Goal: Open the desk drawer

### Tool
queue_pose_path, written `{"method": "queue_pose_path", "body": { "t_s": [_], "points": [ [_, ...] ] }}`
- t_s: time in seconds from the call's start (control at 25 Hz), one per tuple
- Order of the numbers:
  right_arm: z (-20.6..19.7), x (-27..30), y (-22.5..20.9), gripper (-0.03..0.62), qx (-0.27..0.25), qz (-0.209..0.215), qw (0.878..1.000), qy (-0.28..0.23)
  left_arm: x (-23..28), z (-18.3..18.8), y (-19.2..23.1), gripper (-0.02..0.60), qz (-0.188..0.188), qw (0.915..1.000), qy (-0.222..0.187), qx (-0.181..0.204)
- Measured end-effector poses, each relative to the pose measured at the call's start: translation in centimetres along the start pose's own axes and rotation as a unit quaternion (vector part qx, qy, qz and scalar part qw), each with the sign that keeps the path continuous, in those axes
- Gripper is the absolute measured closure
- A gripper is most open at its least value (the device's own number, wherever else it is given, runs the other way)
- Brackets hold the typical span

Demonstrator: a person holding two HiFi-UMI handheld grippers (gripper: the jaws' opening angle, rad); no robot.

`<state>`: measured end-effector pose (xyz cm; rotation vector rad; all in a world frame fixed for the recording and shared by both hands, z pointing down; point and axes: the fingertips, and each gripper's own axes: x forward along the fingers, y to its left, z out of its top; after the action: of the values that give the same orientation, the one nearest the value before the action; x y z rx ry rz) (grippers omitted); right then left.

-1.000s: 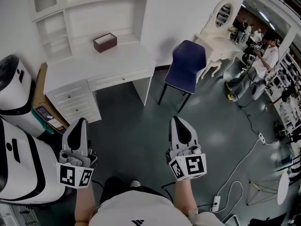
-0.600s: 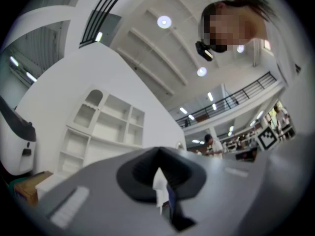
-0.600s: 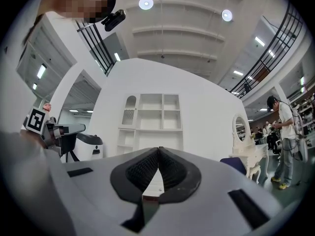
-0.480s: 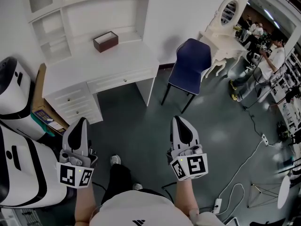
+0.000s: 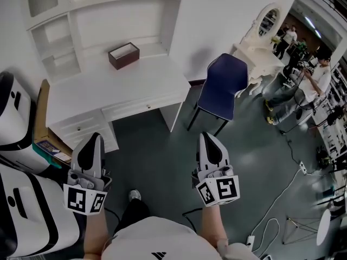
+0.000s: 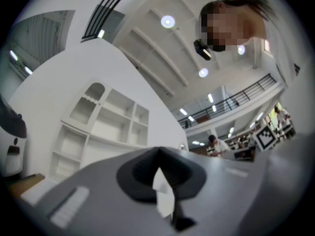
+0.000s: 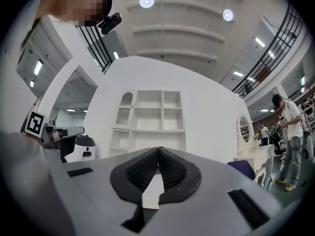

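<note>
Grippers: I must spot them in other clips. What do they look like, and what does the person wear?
The left gripper and right gripper match: pale grey shells tapering to black ribbed pads, each with a white cube of black square markers behind. The person wears a white top.

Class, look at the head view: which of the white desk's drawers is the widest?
The single long drawer, lying to the right of the narrower stacked drawers; its front spans far more of the desk than theirs.

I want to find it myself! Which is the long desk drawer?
Find the white desk with the brown box on top. Under its top, above the leg space, runs the long drawer. It is wide, unlike the short stacked drawers on its left.
</note>
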<state>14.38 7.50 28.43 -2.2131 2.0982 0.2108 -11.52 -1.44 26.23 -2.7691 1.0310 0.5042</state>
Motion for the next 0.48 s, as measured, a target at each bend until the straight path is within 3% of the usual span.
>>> {"method": "queue_pose_path", "body": {
  "t_s": [0.48],
  "points": [
    [-0.9, 10.1, 2.2, 0.603, -0.003, -0.012, 1.000, -0.006, 5.7, -1.7, 8.9, 0.576, -0.014, 0.9999, -0.003, 0.000]
  ]
}}
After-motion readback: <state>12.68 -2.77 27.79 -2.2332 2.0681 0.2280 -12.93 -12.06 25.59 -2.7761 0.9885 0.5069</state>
